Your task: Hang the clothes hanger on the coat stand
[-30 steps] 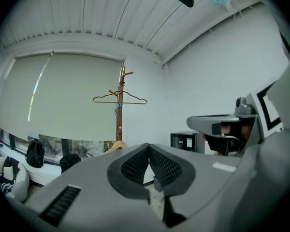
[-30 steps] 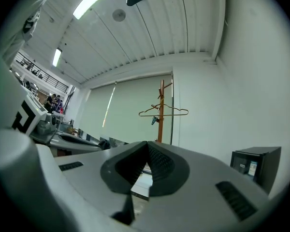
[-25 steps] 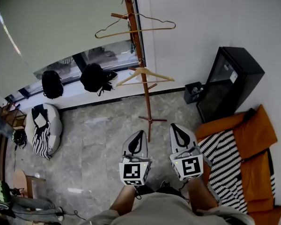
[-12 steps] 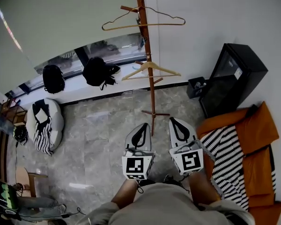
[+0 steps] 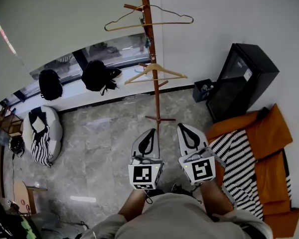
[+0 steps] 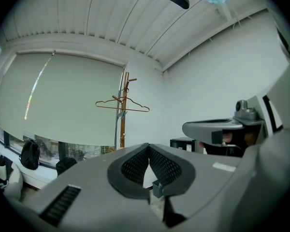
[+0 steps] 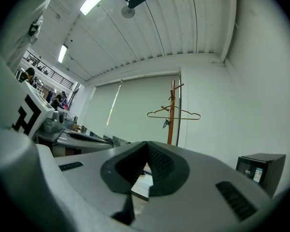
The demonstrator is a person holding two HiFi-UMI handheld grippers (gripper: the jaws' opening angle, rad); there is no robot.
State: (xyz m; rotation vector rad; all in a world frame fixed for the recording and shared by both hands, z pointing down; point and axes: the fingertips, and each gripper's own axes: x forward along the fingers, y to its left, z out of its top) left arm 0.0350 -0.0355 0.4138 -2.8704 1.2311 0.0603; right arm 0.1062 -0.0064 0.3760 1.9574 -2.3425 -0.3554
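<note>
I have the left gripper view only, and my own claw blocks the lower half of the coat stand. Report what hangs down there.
Observer: A wooden hanger hangs lower down on the coat stand, below the wire hanger.
Operator: Now give me the right claw's state.
Observer: The right claw is shut, with nothing between its jaws.
Operator: Tell me what lies on the floor to the right.
Observer: Orange cushions with a black-and-white striped throw over them, just past the black cabinet.
</note>
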